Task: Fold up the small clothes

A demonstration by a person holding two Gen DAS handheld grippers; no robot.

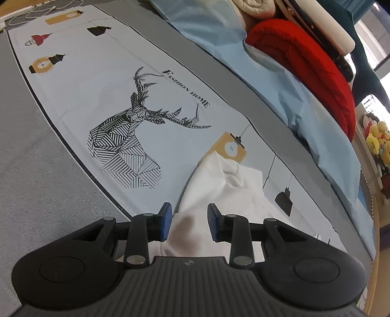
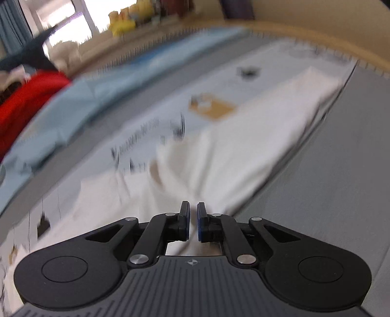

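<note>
A white garment lies crumpled on a pale printed mat with a striped deer drawing. My left gripper points down at the garment's near end. Its blue pads stand partly apart, and a thick bunch of white cloth fills the gap from pad to pad. The right wrist view is blurred. There the white garment stretches away across the mat, and its creases run together at my right gripper, which is shut on a pinch of the cloth.
A grey bed surface surrounds the mat. Along the far side lie a light blue sheet, a folded red blanket and cream bedding. Yellow plush toys sit past the edge. White cables lie at the far corner.
</note>
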